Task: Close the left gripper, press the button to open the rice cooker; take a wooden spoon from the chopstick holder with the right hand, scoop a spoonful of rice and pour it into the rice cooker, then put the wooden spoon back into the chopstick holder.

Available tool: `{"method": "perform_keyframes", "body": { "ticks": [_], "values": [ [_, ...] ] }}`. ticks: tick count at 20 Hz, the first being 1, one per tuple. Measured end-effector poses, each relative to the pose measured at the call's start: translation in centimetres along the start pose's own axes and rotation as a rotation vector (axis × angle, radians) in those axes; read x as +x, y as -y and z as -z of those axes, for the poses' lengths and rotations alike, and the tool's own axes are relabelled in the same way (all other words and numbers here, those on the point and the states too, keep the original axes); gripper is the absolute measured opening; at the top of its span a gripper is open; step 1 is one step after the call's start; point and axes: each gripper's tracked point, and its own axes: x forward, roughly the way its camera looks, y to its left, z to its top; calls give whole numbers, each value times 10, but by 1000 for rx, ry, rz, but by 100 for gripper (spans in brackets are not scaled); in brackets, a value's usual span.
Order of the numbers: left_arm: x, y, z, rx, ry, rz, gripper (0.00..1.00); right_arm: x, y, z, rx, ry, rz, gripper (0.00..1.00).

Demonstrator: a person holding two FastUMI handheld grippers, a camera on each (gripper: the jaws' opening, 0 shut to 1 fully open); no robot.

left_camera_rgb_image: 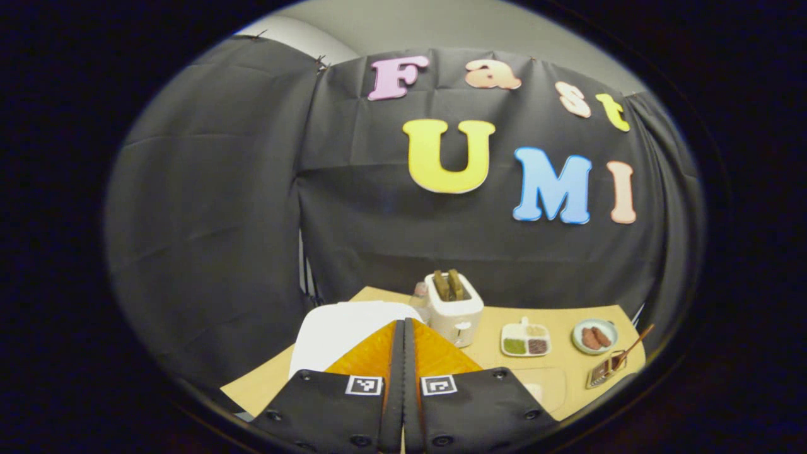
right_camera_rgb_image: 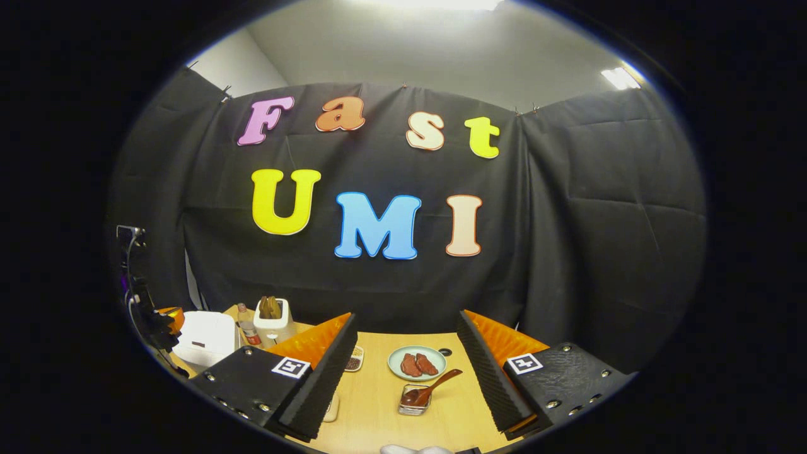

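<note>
beyond shut left tongs [left_camera_rgb_image: 403,328], rice cooker [left_camera_rgb_image: 340,331].

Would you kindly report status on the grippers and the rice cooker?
Left hand-held gripper shut, empty, aimed at rice cooker, lid closed. Right hand-held gripper open, empty. Wooden spoon in holder. Path clear.

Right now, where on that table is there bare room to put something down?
Bare wood lies in front of the holder with the spoon, and right of the plate toward the table edge. The left end is crowded: rice cooker, bottle, toaster and tray sit close together.
</note>
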Motion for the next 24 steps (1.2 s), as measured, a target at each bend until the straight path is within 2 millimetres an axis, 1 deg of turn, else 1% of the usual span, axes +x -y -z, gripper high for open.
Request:
{"method": "perform_keyframes", "body": {
  "ticks": [1,2,3,4,5,6,8,9,10,11,14,19,20,21,22,24],
  "values": [
    [11,-8,18,0,-31,-21,8,-2,2,0,-5,-4,1,98],
    [21,-15,34,8,-64,-38,9,-4,5,0,-2,4,16,98],
    [33,-22,46,16,-90,-57,9,-5,8,-2,-1,10,23,98],
    [42,-27,54,14,-111,-73,9,-6,8,2,0,5,25,98],
    [51,-33,65,0,-149,-83,8,-7,8,5,-2,-5,24,93],
    [56,-36,76,-4,-177,-89,9,-9,10,5,-2,-5,27,98],
    [64,-43,90,8,-218,-116,9,-10,10,7,-6,-13,26,98],
    [67,-44,94,10,-235,-121,9,-9,10,9,-6,-17,22,98],
    [66,-45,97,12,-248,-124,11,-9,10,12,-7,-22,21,98],
    [68,-45,92,21,-232,-123,9,-9,10,13,-7,-27,22,98],
    [68,-43,95,55,-245,-128,9,-7,9,19,3,-38,18,98],
    [69,-43,96,18,-273,-117,9,-6,5,27,23,-54,10,98],
    [64,-41,101,-4,-307,-117,9,-6,4,27,30,-54,9,98],
    [64,-42,99,-11,-300,-112,7,-5,3,27,35,-57,7,98],
    [66,-42,103,-13,-307,-108,9,-5,3,27,37,-55,8,97],
    [68,-41,104,-15,-311,-110,9,-4,1,30,47,-60,6,98]
  ]
}}
